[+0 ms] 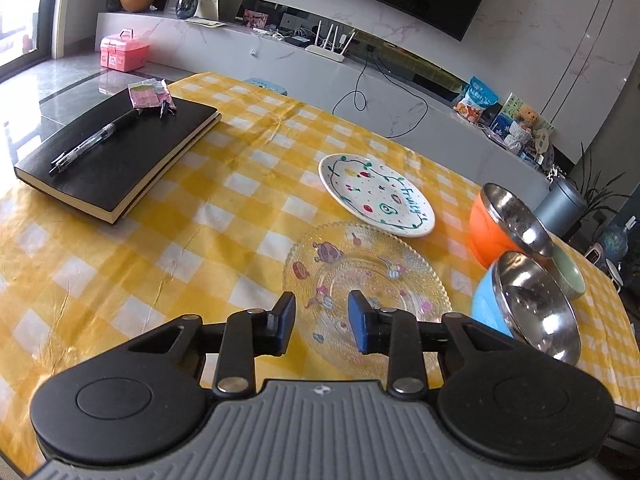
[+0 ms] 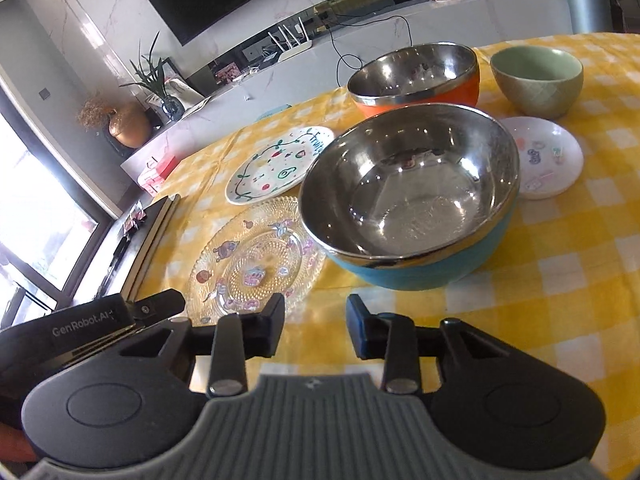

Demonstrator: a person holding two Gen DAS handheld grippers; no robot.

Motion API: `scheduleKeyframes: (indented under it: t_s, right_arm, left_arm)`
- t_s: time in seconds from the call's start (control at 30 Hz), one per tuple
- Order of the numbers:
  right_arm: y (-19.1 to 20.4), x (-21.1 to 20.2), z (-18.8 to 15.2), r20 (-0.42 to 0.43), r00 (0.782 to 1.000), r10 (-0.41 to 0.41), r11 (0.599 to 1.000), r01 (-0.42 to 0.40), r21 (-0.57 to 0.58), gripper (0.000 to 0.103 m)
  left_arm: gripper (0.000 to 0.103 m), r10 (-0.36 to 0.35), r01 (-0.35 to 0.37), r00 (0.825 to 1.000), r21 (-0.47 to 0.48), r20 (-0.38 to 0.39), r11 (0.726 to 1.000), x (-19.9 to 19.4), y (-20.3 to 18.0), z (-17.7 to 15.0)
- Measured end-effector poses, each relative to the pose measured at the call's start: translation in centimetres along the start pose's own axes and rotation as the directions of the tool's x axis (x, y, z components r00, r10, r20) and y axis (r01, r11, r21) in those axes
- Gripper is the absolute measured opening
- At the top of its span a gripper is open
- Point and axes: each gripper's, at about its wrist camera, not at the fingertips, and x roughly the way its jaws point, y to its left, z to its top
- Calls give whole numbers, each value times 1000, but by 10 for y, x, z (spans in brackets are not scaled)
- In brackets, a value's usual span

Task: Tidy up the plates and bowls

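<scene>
A clear glass plate [image 1: 366, 280] with cartoon prints lies on the yellow checked tablecloth [image 1: 240, 200]; it also shows in the right wrist view [image 2: 248, 264]. Behind it lies a white "Fruity" plate [image 1: 374, 194] [image 2: 276, 164]. To the right stand a blue steel-lined bowl [image 1: 528, 304] [image 2: 408, 196], an orange steel-lined bowl [image 1: 504, 220] [image 2: 416, 76], a green ceramic bowl [image 1: 568, 272] [image 2: 536, 80] and a small pink-white dish [image 2: 548, 156]. My left gripper [image 1: 322, 316] is open over the glass plate's near edge. My right gripper [image 2: 316, 316] is open, just in front of the blue bowl.
A black notebook [image 1: 116, 156] with a pen [image 1: 92, 140] and small wrappers lies at the table's left. A TV console with a router and clutter runs behind the table. The left gripper's body [image 2: 92, 324] shows at the lower left of the right wrist view.
</scene>
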Motion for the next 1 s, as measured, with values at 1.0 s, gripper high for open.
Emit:
scheduleKeyframes:
  t_s: [1.0]
  right_arm:
    - [-1, 34, 5, 27, 999, -18, 998, 16, 68, 9]
  left_arm:
    - [15, -33, 36, 998, 63, -52, 997, 45, 15, 19]
